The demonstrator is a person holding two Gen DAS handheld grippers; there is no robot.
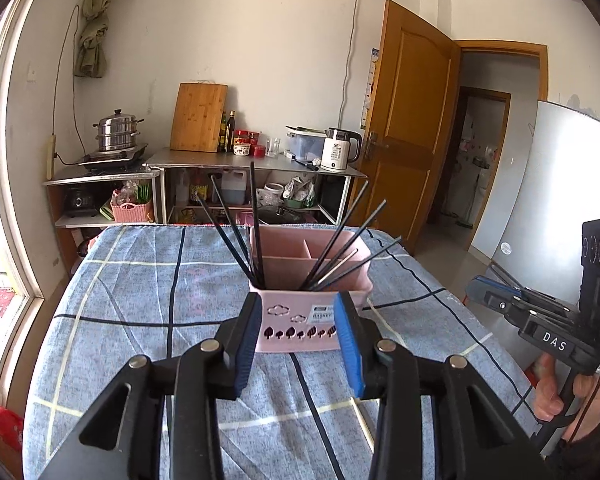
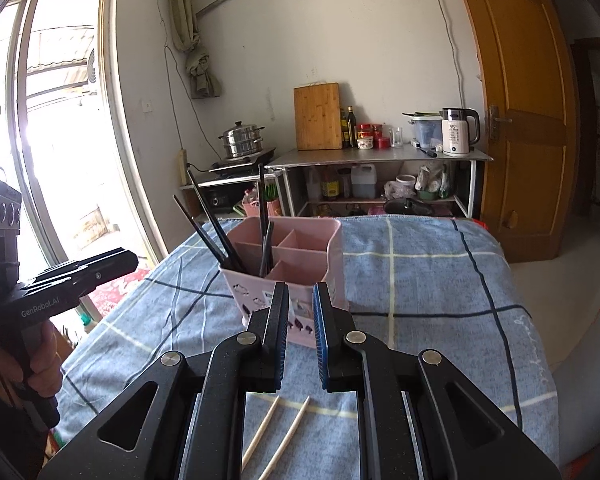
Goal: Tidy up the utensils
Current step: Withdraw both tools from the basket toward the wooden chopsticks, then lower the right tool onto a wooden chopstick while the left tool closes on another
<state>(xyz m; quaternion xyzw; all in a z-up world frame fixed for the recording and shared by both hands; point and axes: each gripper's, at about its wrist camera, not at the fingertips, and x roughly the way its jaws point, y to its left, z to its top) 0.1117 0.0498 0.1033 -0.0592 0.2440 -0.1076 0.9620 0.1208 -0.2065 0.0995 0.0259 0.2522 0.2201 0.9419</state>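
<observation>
A pink divided utensil holder (image 1: 308, 280) stands on the blue checked tablecloth (image 1: 140, 288). Several black chopsticks (image 1: 256, 220) lean out of its near compartments. My left gripper (image 1: 299, 300) is open just short of the holder's front face, with nothing between its pads. In the right wrist view the holder (image 2: 300, 252) sits slightly left of centre. My right gripper (image 2: 301, 287) is open by a narrow gap and holds nothing. Two pale wooden chopsticks (image 2: 262, 428) lie on the cloth beneath it. A hand carries each gripper at the other view's edge.
A metal counter (image 1: 256, 160) against the back wall holds a cutting board (image 1: 198, 116), bottles, jars and a white kettle (image 1: 340, 150). A steamer pot (image 1: 116, 130) sits to its left. A wooden door (image 1: 412, 128) and a fridge (image 1: 560, 184) are to the right, a window (image 2: 60, 120) to the left.
</observation>
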